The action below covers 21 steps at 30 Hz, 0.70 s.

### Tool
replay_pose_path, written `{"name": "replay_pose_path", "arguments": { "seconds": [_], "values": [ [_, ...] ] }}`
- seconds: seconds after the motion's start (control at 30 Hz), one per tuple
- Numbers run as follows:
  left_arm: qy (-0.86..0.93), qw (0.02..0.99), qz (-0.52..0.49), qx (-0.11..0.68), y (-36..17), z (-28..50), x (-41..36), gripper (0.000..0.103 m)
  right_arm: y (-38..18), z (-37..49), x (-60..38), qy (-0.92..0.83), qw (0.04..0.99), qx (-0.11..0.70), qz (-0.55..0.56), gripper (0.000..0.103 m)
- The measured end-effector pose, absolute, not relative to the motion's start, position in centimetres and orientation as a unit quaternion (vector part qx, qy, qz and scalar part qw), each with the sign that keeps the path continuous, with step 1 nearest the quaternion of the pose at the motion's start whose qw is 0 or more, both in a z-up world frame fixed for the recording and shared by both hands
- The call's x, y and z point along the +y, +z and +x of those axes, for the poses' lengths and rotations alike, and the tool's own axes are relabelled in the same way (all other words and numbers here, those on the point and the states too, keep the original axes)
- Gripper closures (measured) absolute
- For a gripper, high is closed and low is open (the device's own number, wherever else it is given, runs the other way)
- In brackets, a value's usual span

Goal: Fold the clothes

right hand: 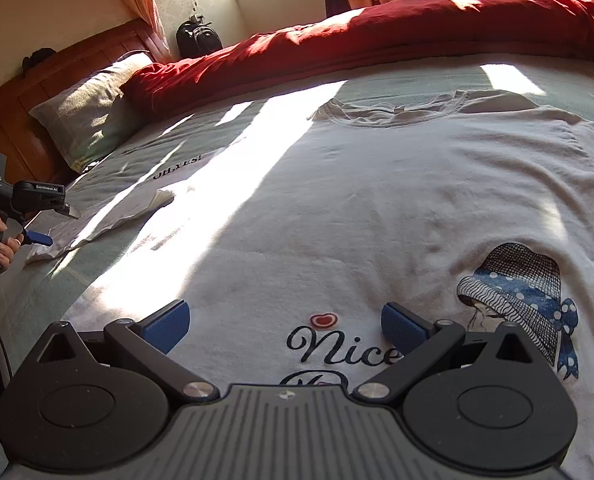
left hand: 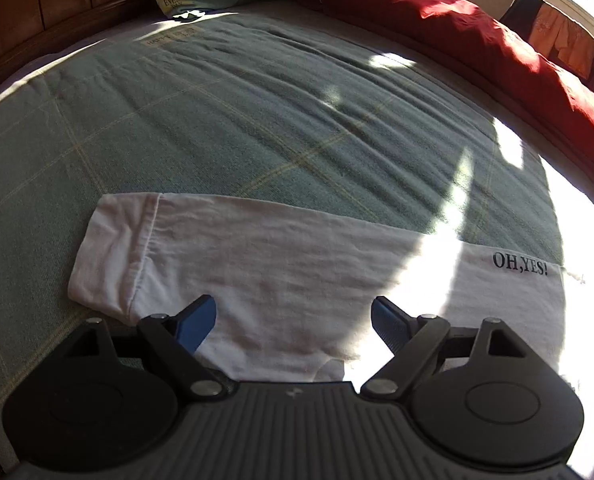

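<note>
A white long-sleeved shirt (right hand: 369, 208) lies spread flat on the bed, print side up, with "Nice" lettering and a drawing of a hat. Its left sleeve (left hand: 257, 256) stretches out across the green blanket, cuff at the left, "OH,YES!" printed near the shoulder. My left gripper (left hand: 293, 320) hangs open just above this sleeve, with nothing between its blue pads. In the right wrist view the left gripper (right hand: 51, 224) shows at the far left, held by a hand. My right gripper (right hand: 283, 326) stands open over the shirt's lower front, nothing between its fingers.
A green checked blanket (left hand: 225, 120) covers the bed. A rolled red duvet (right hand: 377, 36) runs along the far side. A pillow (right hand: 89, 108) lies by the wooden headboard (right hand: 13, 104). A backpack (right hand: 199, 36) and hanging clothes stand by the window.
</note>
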State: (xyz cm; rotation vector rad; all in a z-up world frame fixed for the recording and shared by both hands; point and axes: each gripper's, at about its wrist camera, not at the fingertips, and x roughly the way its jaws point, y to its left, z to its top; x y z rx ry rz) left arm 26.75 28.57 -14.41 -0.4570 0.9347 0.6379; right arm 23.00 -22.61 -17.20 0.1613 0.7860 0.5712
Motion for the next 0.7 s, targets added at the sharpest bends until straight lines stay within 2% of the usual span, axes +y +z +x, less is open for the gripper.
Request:
{"name": "replay_pose_path", "arguments": {
  "seconds": [0.13, 0.33, 0.53, 0.7],
  "values": [
    [0.308, 0.821, -0.21, 0.432, -15.2, 24.9, 30.1, 0.018, -17.3, 22.9, -22.4, 0.275, 0.883, 0.375, 0.065, 0.0],
    [0.314, 0.815, -0.257, 0.413, -13.3, 25.0, 30.0, 0.019, -17.2, 22.9, -22.4, 0.274, 0.883, 0.375, 0.068, 0.0],
    [0.161, 0.861, -0.236, 0.42, -10.5, 30.6, 21.6, 0.019, -17.2, 22.9, -22.5, 0.274, 0.882, 0.376, 0.072, 0.0],
    [0.04, 0.865, -0.236, 0.442, -10.7, 35.9, 13.6, 0.018, -17.2, 23.0, -22.6, 0.276, 0.88, 0.378, 0.075, 0.0]
  ]
}}
